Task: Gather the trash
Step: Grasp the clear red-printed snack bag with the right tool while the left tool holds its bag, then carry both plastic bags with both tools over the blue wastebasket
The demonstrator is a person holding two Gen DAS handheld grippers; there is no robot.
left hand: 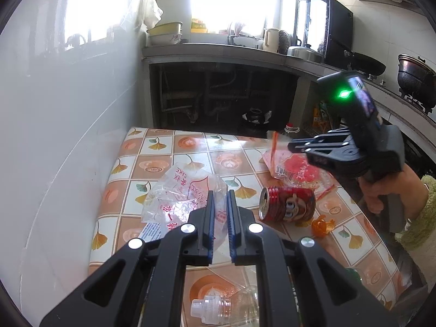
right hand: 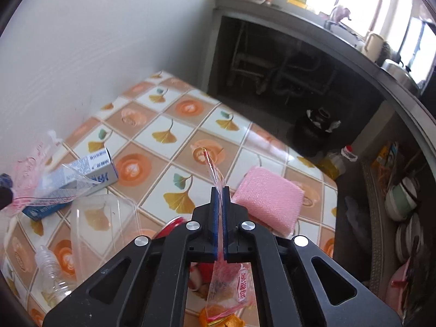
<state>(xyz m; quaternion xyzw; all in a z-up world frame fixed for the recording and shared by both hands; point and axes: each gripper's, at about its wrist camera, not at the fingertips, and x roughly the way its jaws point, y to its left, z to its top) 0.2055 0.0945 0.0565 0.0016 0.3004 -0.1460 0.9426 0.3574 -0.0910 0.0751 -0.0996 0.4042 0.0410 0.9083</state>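
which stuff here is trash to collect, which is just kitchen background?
Trash: clear cake bag in left gripper; red-print wrapper in right gripper; red can; orange peel; clear bottle.
Background: kettle; wok; basins.

We take the red can (left hand: 286, 203), lying on its side on the tiled table (left hand: 160, 160), as our landmark. Left of it, our left gripper (left hand: 220, 204) pinches a clear printed bag (left hand: 178, 193). Beyond the can, our right gripper (left hand: 293, 146) grips a red-printed wrapper (left hand: 297, 170). Orange peel (left hand: 322, 224) lies just right of the can.
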